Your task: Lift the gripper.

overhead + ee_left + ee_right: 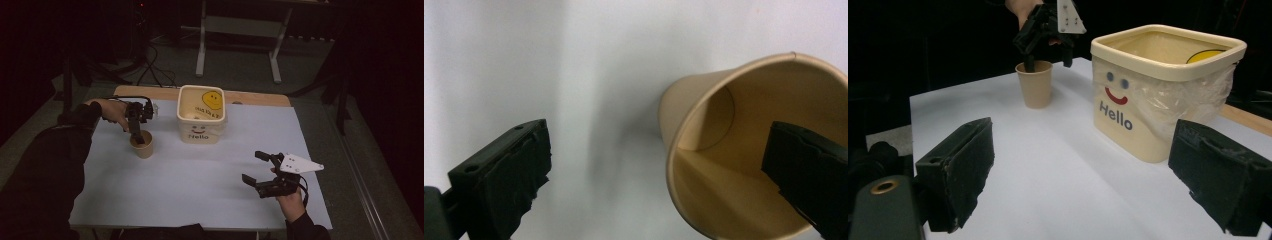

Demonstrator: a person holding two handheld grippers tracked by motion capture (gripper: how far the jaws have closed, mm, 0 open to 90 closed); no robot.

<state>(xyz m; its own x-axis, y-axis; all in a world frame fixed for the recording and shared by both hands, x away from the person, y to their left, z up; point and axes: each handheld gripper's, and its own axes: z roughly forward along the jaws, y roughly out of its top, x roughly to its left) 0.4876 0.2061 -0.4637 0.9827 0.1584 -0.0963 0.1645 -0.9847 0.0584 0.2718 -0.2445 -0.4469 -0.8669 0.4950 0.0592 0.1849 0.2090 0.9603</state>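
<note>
the left hand-held gripper (pixel 138 131) points down over the paper cup (pixel 142 145) at the table's (pixel 200 190) left, jaws spread, one inside the rim; the right hand-held gripper (pixel 256 167), released, hovers level near the right front

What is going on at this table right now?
A person works with two tools. The left hand-held gripper is open, straddling the rim of the small tan paper cup, one jaw inside and one outside, not yet closed on it. The cup stands upright on the white table, beside the cream plastic bin with a smiley face and "Hello" on it. The right hand-held gripper is open and holds nothing.
</note>
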